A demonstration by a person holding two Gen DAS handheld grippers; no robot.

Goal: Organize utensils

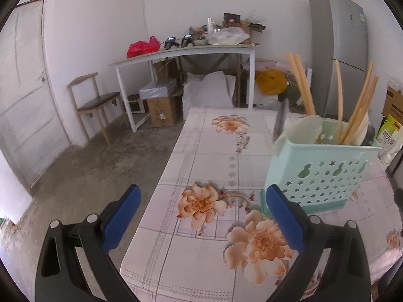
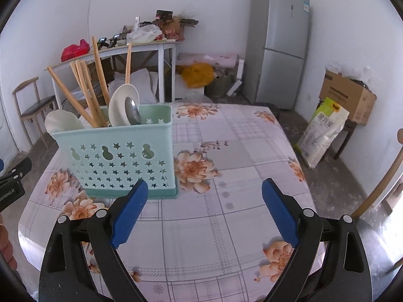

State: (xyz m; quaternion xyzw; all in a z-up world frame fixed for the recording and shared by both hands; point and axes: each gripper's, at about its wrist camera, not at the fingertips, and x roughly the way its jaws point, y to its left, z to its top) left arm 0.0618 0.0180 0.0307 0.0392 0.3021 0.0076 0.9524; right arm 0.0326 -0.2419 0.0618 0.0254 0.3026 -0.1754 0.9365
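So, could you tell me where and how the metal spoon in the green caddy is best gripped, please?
Grip the metal spoon by its bowl, the only part showing above the green caddy rim. Its handle is buried inside. Come from above, pads on the bowl's edges, since the white ladle sits right behind it.

partly legible "robot.ai" on the black device at left edge
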